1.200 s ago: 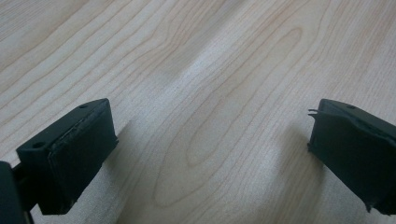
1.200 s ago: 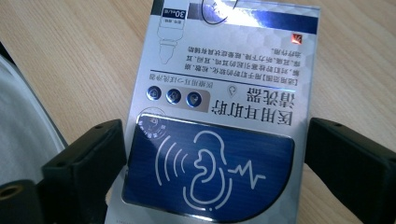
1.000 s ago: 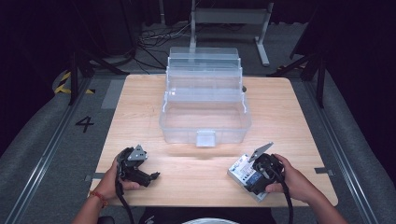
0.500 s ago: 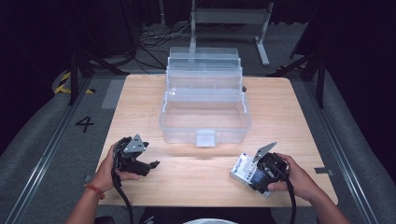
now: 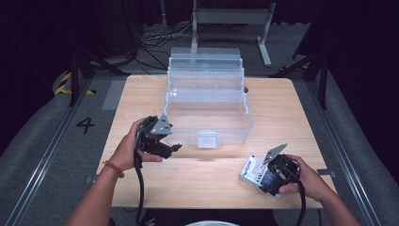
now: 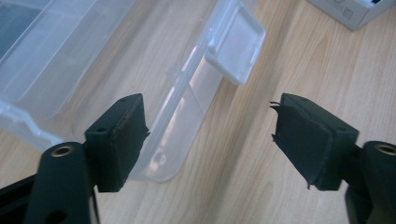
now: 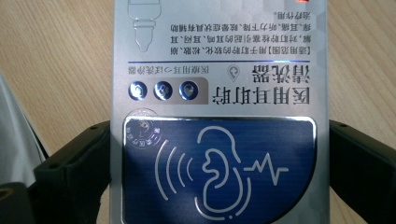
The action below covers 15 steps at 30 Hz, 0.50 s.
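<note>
the right gripper point(image 5: 272, 175) grasps the silver ear-wash box point(image 7: 219, 112) near the table's point(image 5: 301, 108) front right corner, not yet put in the clear storage box point(image 5: 207, 113), while the left gripper point(image 5: 165, 145), jaws apart with nothing between and just closing somewhat, hovers beside its front wall.

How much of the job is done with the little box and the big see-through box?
Done: the right hand-held gripper grips the small box. In hand: the left hand-held gripper, jaws just closing on nothing, nears the clear bin. Left: probably putting the box inside.

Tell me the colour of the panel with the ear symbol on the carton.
Dark blue panel, silver-edged; right gripper view.
</note>
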Tool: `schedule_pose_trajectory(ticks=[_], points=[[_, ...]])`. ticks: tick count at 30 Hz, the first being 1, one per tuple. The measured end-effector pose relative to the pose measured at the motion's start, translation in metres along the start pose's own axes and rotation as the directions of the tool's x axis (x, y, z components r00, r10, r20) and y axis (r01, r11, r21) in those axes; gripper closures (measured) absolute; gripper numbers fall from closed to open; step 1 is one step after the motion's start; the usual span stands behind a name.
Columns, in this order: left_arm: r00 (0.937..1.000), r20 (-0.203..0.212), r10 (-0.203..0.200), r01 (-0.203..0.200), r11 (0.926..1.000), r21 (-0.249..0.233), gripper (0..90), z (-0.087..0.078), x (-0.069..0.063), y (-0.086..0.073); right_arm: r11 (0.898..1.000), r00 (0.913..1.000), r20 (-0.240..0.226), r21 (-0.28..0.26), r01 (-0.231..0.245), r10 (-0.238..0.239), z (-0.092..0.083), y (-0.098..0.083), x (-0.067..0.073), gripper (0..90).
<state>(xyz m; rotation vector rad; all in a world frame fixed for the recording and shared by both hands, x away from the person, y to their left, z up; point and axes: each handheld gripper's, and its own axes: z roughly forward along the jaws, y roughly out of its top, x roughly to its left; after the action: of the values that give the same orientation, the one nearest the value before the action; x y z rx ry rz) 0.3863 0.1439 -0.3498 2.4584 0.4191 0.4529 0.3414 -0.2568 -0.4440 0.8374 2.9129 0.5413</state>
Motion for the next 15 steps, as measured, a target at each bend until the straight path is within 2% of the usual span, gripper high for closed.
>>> schedule_pose_trajectory(ticks=[2,4,5,7,10,13,14,15], points=[[0.9998,0.0,0.021,-0.021,0.9989,0.041,28.2,0.008,0.002,0.01,1.0,1.0,-0.003,-0.004,-0.002,0.002,0.0,-0.001,-0.001,3.5],[0.999,0.034,0.028,-0.03,0.9973,0.066,28.2,0.017,0.006,0.017,1.0,1.0,-0.005,-0.011,-0.002,0.002,0.0,-0.002,-0.001,3.5],[0.9984,0.039,0.04,-0.044,0.9942,0.098,28.3,0.022,0.008,0.021,1.0,1.0,-0.005,-0.012,-0.003,0.003,0.0,-0.003,-0.001,3.5],[0.9962,0.076,0.043,-0.052,0.9916,0.118,28.2,0.031,0.011,0.025,1.0,1.0,-0.009,-0.016,-0.004,0.004,0.001,-0.004,-0.002,3.3],[0.9938,0.075,0.082,-0.094,0.981,0.17,29.7,0.041,0.012,0.03,1.0,0.9999,-0.011,-0.02,-0.002,0.002,0.002,-0.004,-0.002,3.3],[0.9924,0.087,0.087,-0.103,0.9739,0.203,32.9,0.049,0.015,0.033,1.0,0.9998,-0.019,-0.021,-0.001,0.001,0.002,-0.005,-0.002,3.2],[0.9928,0.078,0.092,-0.106,0.9715,0.212,36.1,0.053,0.017,0.036,1.0,0.9999,-0.015,-0.019,-0.002,0.001,0.004,-0.005,-0.002,3.1],[0.9921,0.086,0.092,-0.109,0.9712,0.212,38.3,0.055,0.019,0.037,1.0,0.9999,-0.014,-0.019,-0.005,0.005,0.004,-0.005,-0.002,3.0]])
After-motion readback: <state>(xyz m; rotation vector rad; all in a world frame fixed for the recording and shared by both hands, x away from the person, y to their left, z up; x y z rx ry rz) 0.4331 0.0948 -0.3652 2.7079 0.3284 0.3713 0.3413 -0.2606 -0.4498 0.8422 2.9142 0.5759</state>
